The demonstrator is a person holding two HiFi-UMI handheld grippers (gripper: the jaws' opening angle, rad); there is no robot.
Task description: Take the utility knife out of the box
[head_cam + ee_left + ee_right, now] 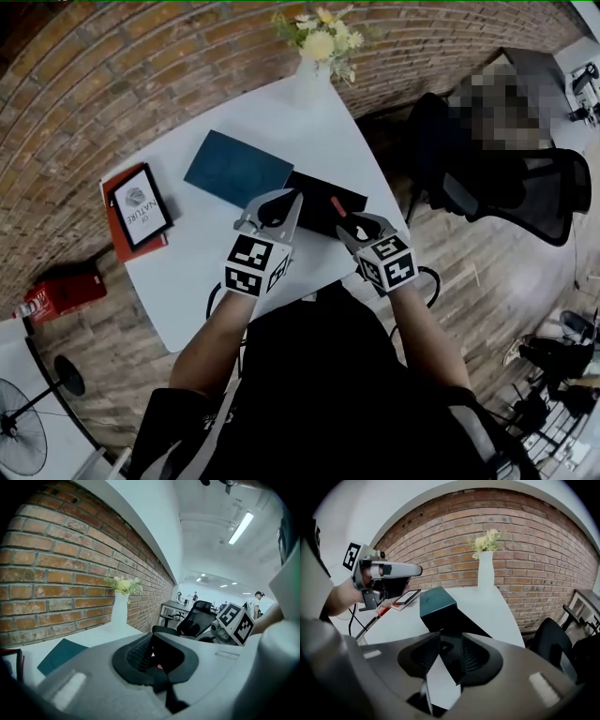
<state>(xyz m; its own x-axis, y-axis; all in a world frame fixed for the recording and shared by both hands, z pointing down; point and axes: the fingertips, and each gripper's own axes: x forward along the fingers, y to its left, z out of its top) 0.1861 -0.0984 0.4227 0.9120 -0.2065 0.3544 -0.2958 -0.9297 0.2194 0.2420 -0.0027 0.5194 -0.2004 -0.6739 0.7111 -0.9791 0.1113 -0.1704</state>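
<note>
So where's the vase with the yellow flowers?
In the head view, the vase stands at the far corner of the white table, by the brick wall, beyond the teal box.

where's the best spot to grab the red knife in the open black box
Probably across the narrow red handle of the knife, coming down from above on the person's side, where the open right gripper is closest. The knife seems to lie flat inside the shallow black box, so only its long sides look reachable. The blade end can't be made out.
</note>
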